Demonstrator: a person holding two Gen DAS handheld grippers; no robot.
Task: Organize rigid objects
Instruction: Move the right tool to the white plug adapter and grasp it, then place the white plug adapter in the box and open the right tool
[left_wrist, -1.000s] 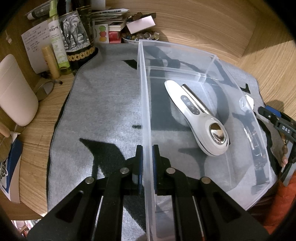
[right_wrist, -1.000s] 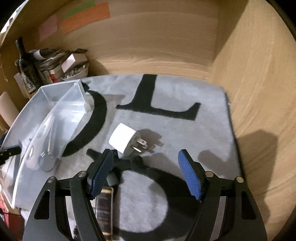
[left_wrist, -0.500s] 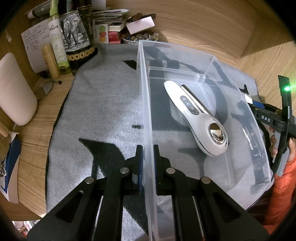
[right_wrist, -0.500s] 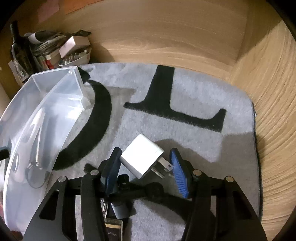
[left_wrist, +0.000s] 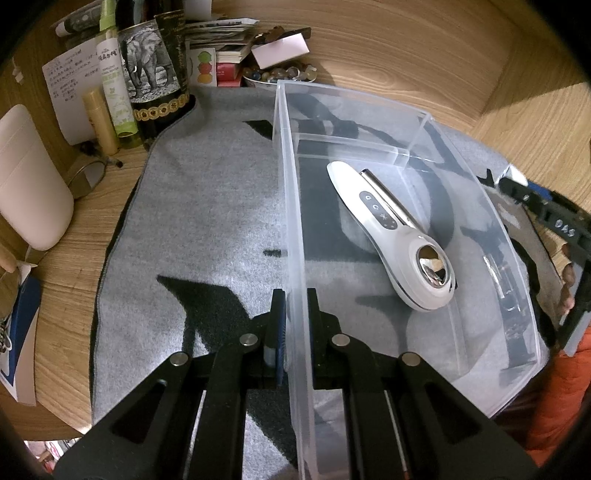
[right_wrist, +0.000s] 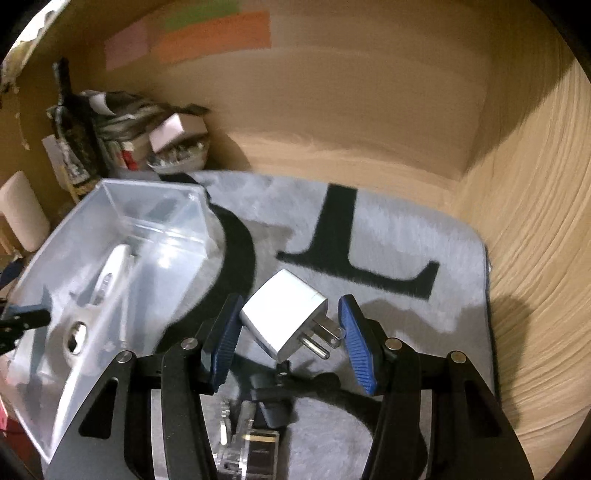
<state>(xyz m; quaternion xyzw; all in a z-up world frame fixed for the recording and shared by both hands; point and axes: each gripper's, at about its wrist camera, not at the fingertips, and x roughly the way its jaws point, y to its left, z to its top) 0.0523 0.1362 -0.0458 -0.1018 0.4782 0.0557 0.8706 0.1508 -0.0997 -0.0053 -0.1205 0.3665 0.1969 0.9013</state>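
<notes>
Plug adapter (right_wrist: 282, 312), small, rigid, light, sits pinched between the right gripper (right_wrist: 288, 332) pads above the mat; prongs make poor grip. Left gripper (left_wrist: 294, 325) clamps the bin (left_wrist: 291, 221) wall.

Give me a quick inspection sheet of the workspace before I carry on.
Surface: grey mat with black lettering on a wooden desk.
Job's things: clear bin holds a white handheld device; white plug adapter is lifted above the mat; a small clear case lies on the mat below it.
Clutter: bottles, an elephant-print tin, papers and a bowl of small items crowd the back left corner.
Grippers: left gripper is clamped on the bin's wall; right gripper is closed on the adapter.
Cables: nothing seen.
Surroundings: wooden walls with coloured sticky notes.
</notes>
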